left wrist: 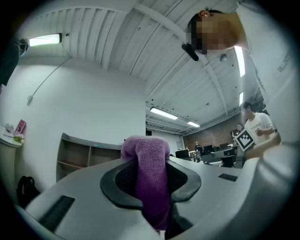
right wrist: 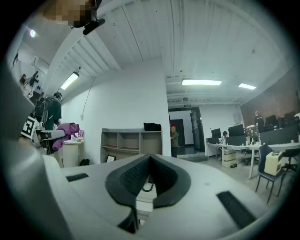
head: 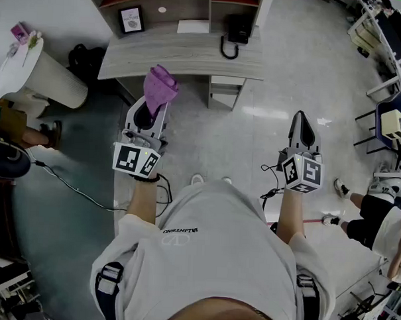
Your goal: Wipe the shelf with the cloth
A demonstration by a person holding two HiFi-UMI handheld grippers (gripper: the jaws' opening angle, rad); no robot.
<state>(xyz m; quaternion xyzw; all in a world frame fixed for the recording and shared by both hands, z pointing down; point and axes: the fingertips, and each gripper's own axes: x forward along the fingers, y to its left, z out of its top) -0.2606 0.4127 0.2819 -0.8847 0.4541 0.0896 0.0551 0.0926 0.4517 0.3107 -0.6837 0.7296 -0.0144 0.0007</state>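
Observation:
My left gripper (head: 156,102) is shut on a purple cloth (head: 160,86), which bunches out above the jaws. In the left gripper view the cloth (left wrist: 151,180) hangs pinched between the two dark pads. The left gripper is held in front of the grey shelf unit (head: 185,54), short of its top and not touching it. The shelf (left wrist: 77,158) shows open compartments at the left. My right gripper (head: 301,120) is shut with nothing in it, over the floor to the right of the shelf. Its jaws (right wrist: 149,158) meet at the tips, with the shelf (right wrist: 131,143) beyond them.
On the shelf stand a framed picture (head: 132,19), a white sheet (head: 193,26) and a black telephone (head: 236,28). A white round table (head: 32,69) and a black bag (head: 82,55) are at the left. A cable (head: 73,190) crosses the floor. A chair (head: 394,125) and seated people (head: 384,217) are at the right.

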